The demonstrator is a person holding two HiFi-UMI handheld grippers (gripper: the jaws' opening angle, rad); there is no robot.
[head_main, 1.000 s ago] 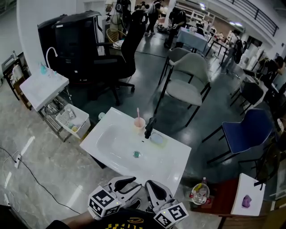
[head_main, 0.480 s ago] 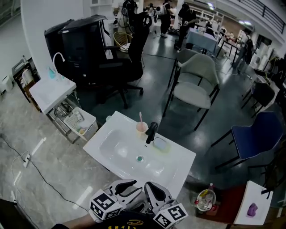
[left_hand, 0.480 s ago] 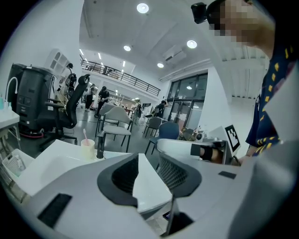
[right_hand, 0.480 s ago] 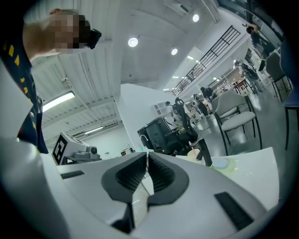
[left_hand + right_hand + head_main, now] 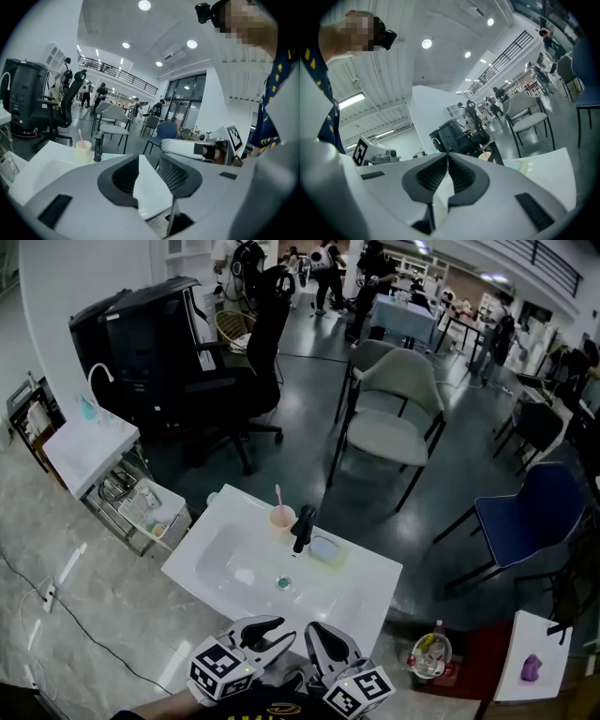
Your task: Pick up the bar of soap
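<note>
The pale blue bar of soap (image 5: 323,549) lies on a greenish dish on the white sink's (image 5: 230,563) back rim, just right of the black tap (image 5: 302,527). In the right gripper view the soap (image 5: 513,165) shows small, beyond the jaws. Both grippers are held low at the near edge of the sink, well short of the soap. My left gripper (image 5: 278,630) (image 5: 149,157) is open, with nothing between its fingers. My right gripper (image 5: 315,630) (image 5: 447,154) is shut and holds nothing.
A pink cup (image 5: 281,517) with a toothbrush stands left of the tap. A second small sink (image 5: 84,446) on a rack stands at the left. Chairs (image 5: 394,418) and a blue chair (image 5: 525,517) stand behind the sink. A small white table (image 5: 530,657) is at the right.
The head view has swung a little, so the sink sits slightly further left and higher in the picture. Both grippers keep their places and jaw states.
</note>
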